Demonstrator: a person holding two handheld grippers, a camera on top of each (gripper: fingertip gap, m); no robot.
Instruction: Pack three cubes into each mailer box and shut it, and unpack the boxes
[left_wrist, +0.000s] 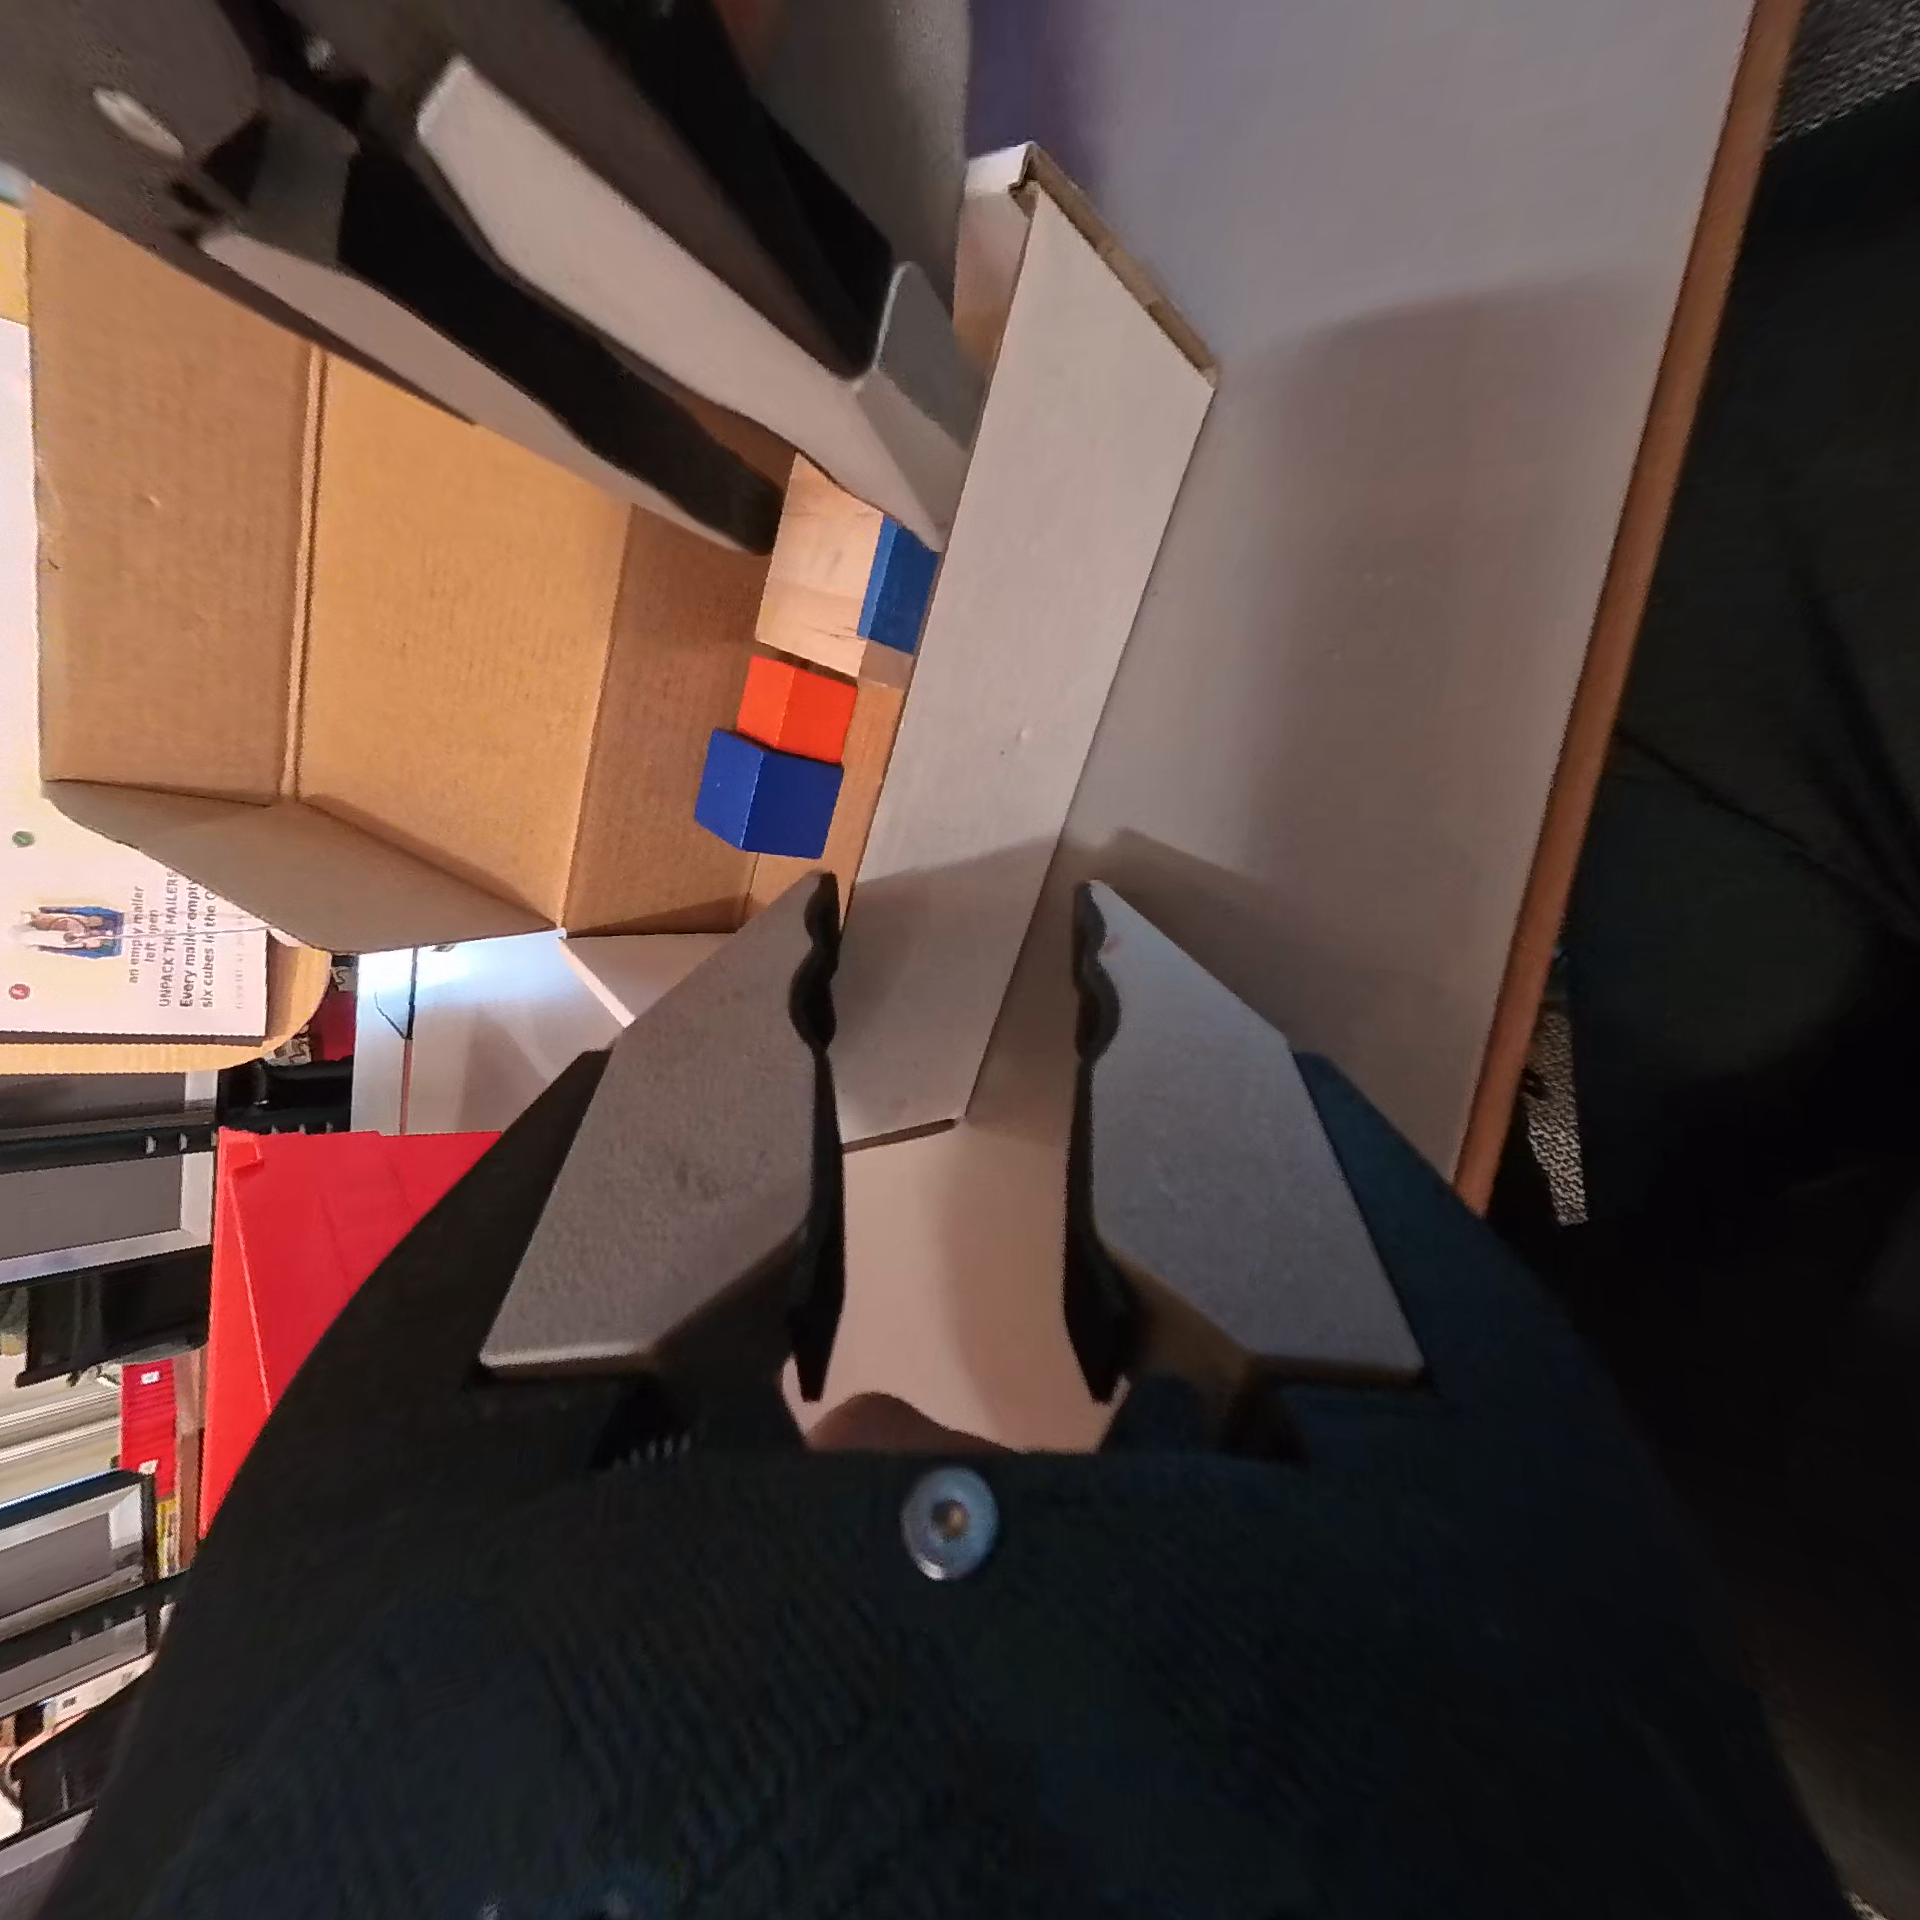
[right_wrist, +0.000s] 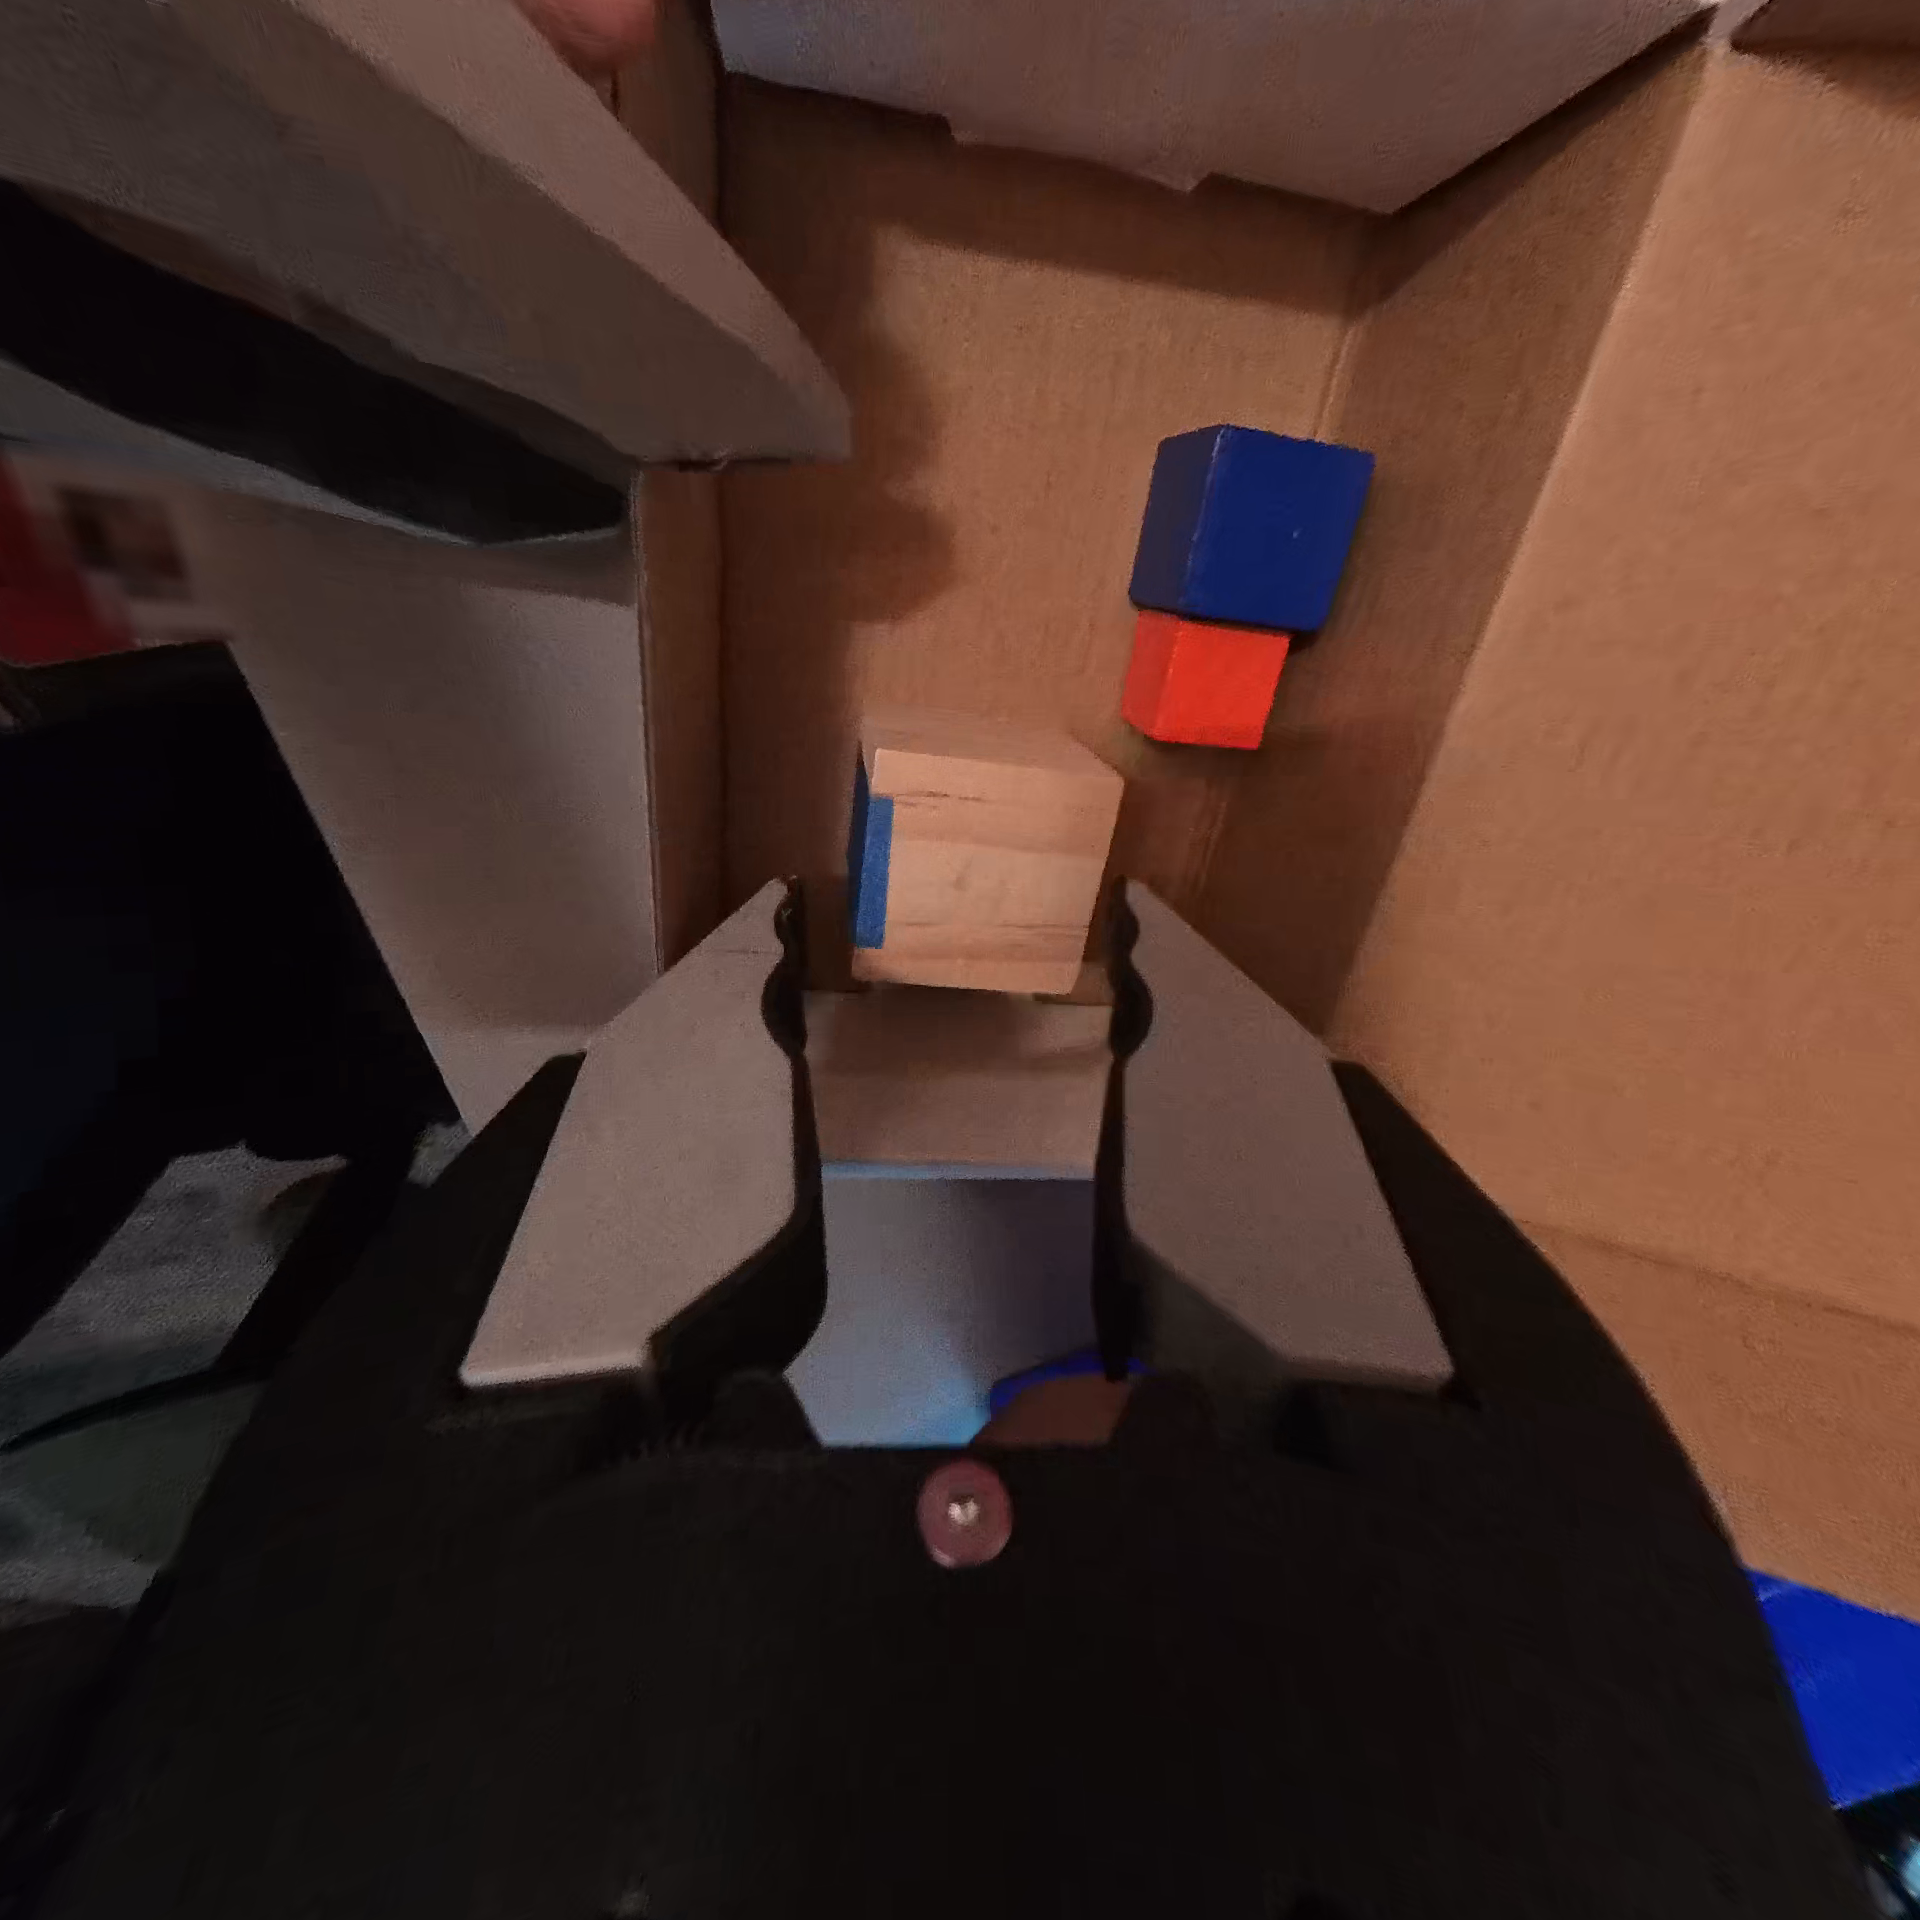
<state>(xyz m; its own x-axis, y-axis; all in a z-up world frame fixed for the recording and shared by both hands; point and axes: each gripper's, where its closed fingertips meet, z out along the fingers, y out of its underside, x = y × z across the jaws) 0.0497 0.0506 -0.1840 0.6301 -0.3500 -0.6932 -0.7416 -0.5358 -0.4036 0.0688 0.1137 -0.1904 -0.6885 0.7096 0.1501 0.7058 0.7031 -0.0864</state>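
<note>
An open mailer box, brown inside (right_wrist: 1558, 727) and white outside, lies on its side in both views. On its floor are a dark blue cube (right_wrist: 1252, 525), an orange-red cube (right_wrist: 1205, 681) touching it, a plain wooden cube (right_wrist: 987, 873) and a light blue cube (right_wrist: 871, 873) against the wooden one. My right gripper (right_wrist: 951, 909) is open inside the box, its tips just short of the wooden cube. My left gripper (left_wrist: 954, 914) is open, with the box's white wall panel (left_wrist: 1039, 623) standing in the gap. The right gripper's fingers (left_wrist: 904, 343) reach over the cubes (left_wrist: 769, 795).
The box rests on a white table (left_wrist: 1403, 520) with a wooden edge (left_wrist: 1610, 623). A printed instruction sheet (left_wrist: 156, 956) lies at the left, and a red bin (left_wrist: 343, 1247) stands below it. The left gripper's finger (right_wrist: 416, 260) crowds the box's upper left opening. About 7 cm separates my left fingertips from my right.
</note>
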